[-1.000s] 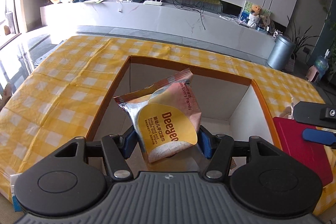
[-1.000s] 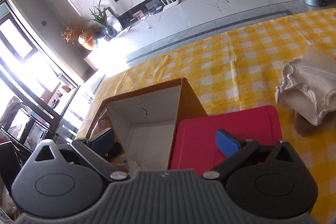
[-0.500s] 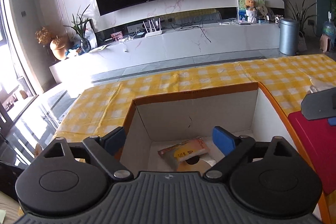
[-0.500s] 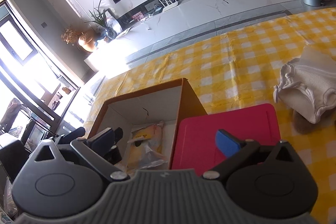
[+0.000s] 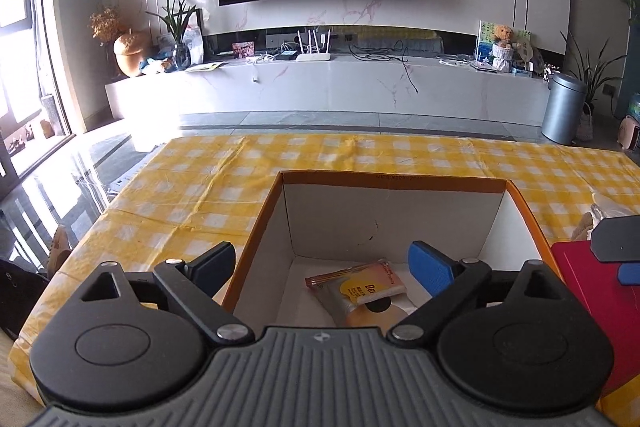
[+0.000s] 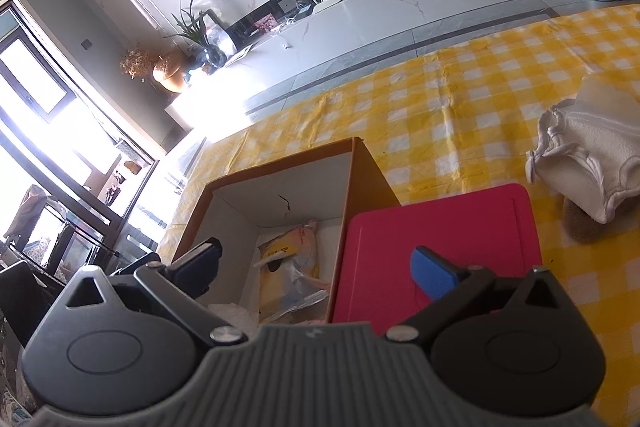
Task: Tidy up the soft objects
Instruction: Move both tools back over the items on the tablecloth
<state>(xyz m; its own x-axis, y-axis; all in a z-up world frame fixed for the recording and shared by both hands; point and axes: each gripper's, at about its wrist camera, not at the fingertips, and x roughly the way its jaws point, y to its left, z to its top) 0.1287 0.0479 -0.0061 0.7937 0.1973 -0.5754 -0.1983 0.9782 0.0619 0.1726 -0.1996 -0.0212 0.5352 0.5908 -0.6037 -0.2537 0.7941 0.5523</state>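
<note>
Inside the orange-rimmed box (image 5: 394, 183) on the checkered desk (image 5: 208, 187) lies the snack packet (image 5: 360, 287), while left tongs (image 5: 324, 263) and right tongs (image 6: 320, 263) both hang spread, holding nothing.

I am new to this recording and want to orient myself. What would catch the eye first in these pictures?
The open cardboard box on the yellow checked tablecloth stands out first, with a snack packet lying on its floor. Beside the box lies a red board, and further right a white cloth bundle. Both the left gripper and the right gripper are open and hold nothing.
</note>
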